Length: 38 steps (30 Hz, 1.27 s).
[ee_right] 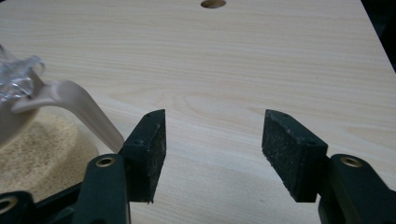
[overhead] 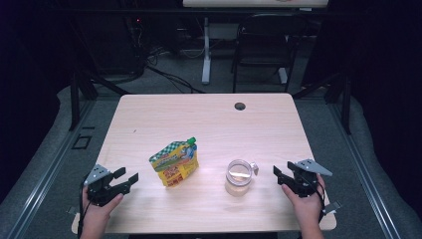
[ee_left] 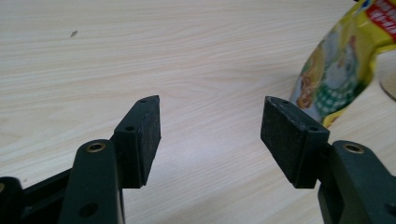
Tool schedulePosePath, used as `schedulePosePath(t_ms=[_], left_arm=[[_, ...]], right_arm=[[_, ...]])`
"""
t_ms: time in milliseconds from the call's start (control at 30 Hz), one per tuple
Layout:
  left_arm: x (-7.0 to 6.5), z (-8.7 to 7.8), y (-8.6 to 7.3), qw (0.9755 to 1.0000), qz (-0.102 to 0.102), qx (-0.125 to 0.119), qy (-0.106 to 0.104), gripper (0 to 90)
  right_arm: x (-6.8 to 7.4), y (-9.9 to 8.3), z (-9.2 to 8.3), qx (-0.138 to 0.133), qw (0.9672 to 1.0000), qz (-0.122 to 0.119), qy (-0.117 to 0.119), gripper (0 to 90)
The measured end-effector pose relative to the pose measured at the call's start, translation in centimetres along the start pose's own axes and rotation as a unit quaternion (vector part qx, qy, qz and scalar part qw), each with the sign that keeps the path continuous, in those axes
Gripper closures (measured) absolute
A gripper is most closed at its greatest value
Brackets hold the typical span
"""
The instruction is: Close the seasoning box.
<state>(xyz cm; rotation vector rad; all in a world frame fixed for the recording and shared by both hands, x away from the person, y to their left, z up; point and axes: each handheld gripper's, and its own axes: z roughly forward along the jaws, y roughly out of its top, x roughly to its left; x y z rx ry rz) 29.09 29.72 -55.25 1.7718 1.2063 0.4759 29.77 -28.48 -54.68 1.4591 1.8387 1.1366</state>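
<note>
A yellow and green pouch (overhead: pixel 174 163) with a green cap stands upright near the middle of the wooden table (overhead: pixel 209 119). To its right is a clear jar (overhead: pixel 238 177) holding a beige powder, its pale clip handle pointing right. My left gripper (overhead: pixel 127 175) is held near the table's front left corner and stands open and empty, left of the pouch. In the left gripper view the pouch (ee_left: pixel 336 70) lies beyond the right jaw of that gripper (ee_left: pixel 210 135). My right gripper (overhead: pixel 281 172) is open and empty just right of the jar. The jar's handle (ee_right: pixel 79 109) passes close by the left jaw of the right gripper (ee_right: pixel 212 140).
A round cable hole (overhead: pixel 240 106) sits near the table's far edge. Beyond the table stand a black chair (overhead: pixel 261 40) and a white desk leg (overhead: pixel 206 50) on a grey floor with cables. Dark frame rails run along both sides.
</note>
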Motion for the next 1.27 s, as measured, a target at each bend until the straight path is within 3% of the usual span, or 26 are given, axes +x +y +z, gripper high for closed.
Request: schedulePosePath(t_ms=[300, 600, 1033, 1267], left_arm=[[0.8, 0.8, -0.4, 0.9993, -0.003, 0.023, 0.029, 37.9], [1.5, 0.9, -0.6, 0.9985, -0.028, 0.028, 0.038, 37.6], [1.6, 1.0, -0.5, 0.9982, -0.025, 0.032, 0.044, 37.5], [1.8, 0.9, -0.3, 0.9995, -0.015, 0.006, 0.027, 38.0]], right_arm=[[-0.6, -0.5, 0.6, 0.016, 0.9998, 0.013, -0.005, 40.0], [-0.2, -0.7, 1.1, 0.029, 0.9995, 0.003, -0.009, 40.1], [0.7, -0.8, 1.4, 0.039, 0.9992, -0.01, 0.0, 40.0], [0.6, -0.8, 1.3, 0.04, 0.9992, -0.011, 0.001, 39.4]])
